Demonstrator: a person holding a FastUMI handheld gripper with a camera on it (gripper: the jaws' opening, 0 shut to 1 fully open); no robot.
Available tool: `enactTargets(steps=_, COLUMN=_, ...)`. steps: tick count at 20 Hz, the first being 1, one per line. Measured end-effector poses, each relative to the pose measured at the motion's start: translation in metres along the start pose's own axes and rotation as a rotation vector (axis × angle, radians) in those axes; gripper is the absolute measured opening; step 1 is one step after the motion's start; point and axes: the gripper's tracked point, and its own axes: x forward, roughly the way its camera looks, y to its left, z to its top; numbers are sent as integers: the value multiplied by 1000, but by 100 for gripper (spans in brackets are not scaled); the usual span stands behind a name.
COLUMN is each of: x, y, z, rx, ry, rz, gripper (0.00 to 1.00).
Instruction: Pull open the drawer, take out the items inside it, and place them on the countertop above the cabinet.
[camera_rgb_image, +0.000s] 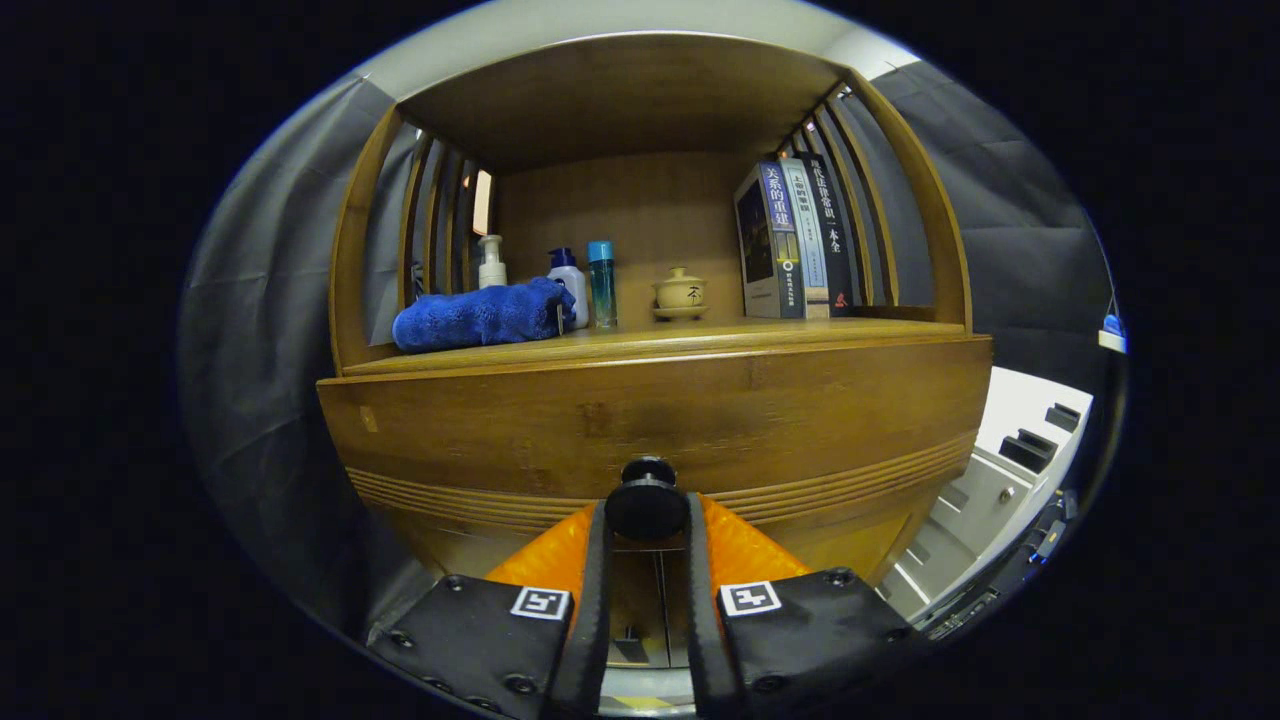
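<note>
The claw (647, 520) is closing narrowly around the black round knob (646, 498) of the drawer (660, 425), with both black fingers (592, 600) pressing against the knob's sides. The orange parts of the claw are flaring outward just behind the fingertips, and a square black-and-white marker (540, 603) is sitting on each finger base. The drawer front is filling the space just ahead of and above the fingers, a wide wooden panel with grooved lines running along its lower edge. Whether the drawer is pulled out at all is not something I can tell from here.

Beyond the claw and above the drawer, the table (660, 342) on top of the cabinet is carrying several things inside a wooden alcove with slatted sides. Up and to the left of the claw, a folded blue towel (483, 314) is lying near the front edge. Behind it, a white pump bottle (491, 262), a white bottle with a blue cap (568, 280) and a slim teal bottle (601, 284) are standing close together. Straight above the claw, a small lidded cup on a saucer (680, 293) is sitting further back. Up and to the right, a row of books (795, 238) is standing upright against the alcove's slats. Far to the right of the claw, a white cabinet (1005, 470) is showing.
</note>
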Motion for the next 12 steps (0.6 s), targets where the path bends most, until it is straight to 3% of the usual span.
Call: enactTargets(steps=12, x=-69, y=4, z=-9, rx=-26, ry=32, rz=18, gripper=41)
